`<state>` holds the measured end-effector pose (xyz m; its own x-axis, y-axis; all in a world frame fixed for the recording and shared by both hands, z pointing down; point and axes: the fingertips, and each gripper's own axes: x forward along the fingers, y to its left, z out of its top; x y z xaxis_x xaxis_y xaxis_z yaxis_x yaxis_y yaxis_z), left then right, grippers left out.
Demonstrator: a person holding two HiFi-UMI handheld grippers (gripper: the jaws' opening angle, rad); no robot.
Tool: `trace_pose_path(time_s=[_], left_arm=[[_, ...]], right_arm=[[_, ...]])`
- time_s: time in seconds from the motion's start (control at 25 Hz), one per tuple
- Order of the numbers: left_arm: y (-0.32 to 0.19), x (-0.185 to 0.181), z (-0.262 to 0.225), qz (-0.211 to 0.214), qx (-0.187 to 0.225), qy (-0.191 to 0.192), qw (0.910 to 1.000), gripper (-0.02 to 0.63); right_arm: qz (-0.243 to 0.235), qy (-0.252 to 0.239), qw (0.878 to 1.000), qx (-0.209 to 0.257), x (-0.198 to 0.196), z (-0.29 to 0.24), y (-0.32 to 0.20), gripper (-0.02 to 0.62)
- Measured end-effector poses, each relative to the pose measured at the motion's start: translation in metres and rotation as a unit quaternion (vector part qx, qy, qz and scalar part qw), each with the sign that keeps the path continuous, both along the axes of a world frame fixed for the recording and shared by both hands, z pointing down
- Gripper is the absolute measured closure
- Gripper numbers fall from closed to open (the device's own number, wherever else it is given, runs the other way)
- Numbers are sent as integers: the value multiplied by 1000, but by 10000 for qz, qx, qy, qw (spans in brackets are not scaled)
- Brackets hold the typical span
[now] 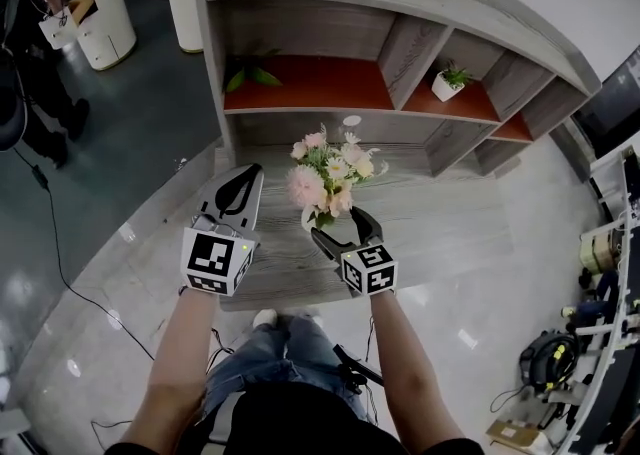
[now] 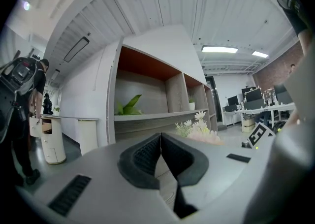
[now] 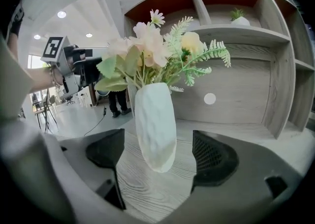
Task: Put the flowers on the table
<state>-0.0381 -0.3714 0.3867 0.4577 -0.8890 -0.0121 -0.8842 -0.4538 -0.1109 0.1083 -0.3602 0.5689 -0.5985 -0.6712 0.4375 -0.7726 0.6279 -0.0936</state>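
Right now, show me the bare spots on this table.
Bare: the table right of the vase, up to the shelf; also a narrower strip between it and the left gripper. Crowded: the middle, where the right gripper flanks the vase, jaws open.

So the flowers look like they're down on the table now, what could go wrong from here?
1. The right gripper has its open jaws on either side of the white vase; drawing back crookedly could clip it.
2. The vase narrows to a small rounded base under a wide bunch of flowers, so a light knock might tip it.
3. The left gripper, shut and empty, hovers close beside the flowers and could brush them.
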Motion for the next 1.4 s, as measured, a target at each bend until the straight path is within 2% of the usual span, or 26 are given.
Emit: trace_pose_path(time_s=[0.36,0.64,0.92,1.08,1.2,1.4], left_arm=[[4,-9,-21,-229,127,46,9996,594],[1,-20,-36,-461,240,92,9986,594],[-2,-28,-51,-566,369,59,9977,594],[-5,-28,-61,-593,435,183,9971,594],[-7,-24,-70,-539,509,201,9970,594],[-9,-16,-78,-458,600,206,9969,594]], right_arm=[[-268,246,9993,-91,8,-29,11,175],[-487,239,9985,-30,15,-60,18,175],[-707,372,9966,-224,20,-82,25,175],[-555,208,9981,-179,27,-106,25,176],[-241,29,9997,-52,35,-127,18,176],[162,-313,9985,418,51,-169,13,178]])
